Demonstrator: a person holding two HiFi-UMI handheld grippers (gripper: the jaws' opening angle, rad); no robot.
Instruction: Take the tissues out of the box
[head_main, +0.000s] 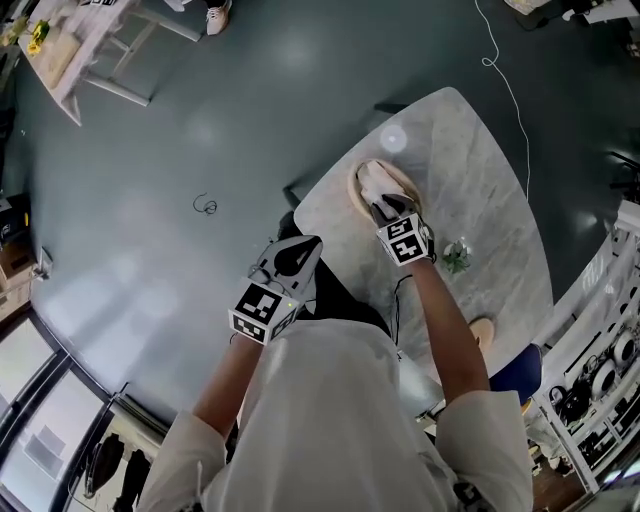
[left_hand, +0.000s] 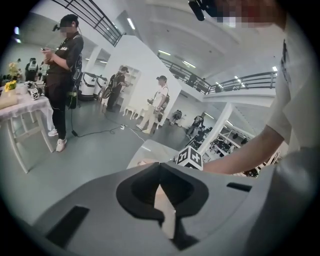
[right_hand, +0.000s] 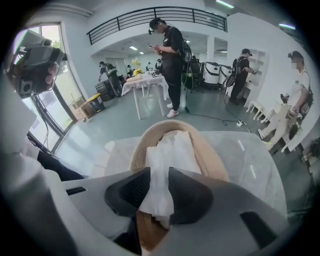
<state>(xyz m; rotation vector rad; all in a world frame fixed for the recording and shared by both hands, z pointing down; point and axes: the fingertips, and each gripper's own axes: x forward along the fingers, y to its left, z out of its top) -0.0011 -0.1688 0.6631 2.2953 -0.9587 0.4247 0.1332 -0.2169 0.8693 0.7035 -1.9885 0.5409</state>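
A tan oval tissue box stands on the near left part of the marble table, with white tissues bunched in its opening. My right gripper is right at the box's near rim. In the right gripper view a strip of tissue runs from the box down through the gap of the right gripper; the jaws stand apart on either side of it and do not squeeze it. My left gripper hangs off the table's left edge, away from the box, its jaw tips meeting.
A small green thing sits on the table right of my right gripper, and a tan object lies at the near edge. A blue seat is below that. Several people stand beyond, one by a white table.
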